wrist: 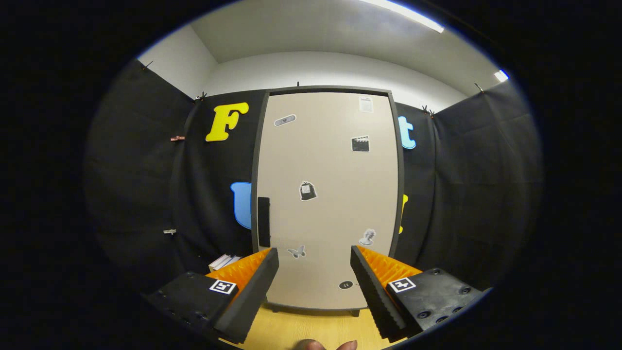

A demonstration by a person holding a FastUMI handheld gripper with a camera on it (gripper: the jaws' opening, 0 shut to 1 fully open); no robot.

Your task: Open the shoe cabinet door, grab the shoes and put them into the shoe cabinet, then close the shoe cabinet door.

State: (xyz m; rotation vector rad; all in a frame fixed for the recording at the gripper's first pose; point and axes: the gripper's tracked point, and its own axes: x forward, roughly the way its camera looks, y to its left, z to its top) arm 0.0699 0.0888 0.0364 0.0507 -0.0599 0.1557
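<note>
Ahead, beyond the fingers, shoe cabinet (pixel 326 194) standing upright on wooden floor (pixel 311 328), its pale door (pixel 335 218) closed flat in a dark frame. Dark vertical handle (pixel 263 221) near the door's left edge. Small stickers scattered over the door: plaster (pixel 285 120), clapperboard (pixel 360 144), bag (pixel 307 190), bust (pixel 368 236), butterfly (pixel 296 252); no writing legible on any. Tool (pixel 315 282) open, fingers wide apart, nothing between them, well short of the door. White shoes (pixel 224 261) low beside the cabinet's left side, partly hidden behind the left finger. Fingertips of a hand (pixel 325 345) just behind the tool
</note>
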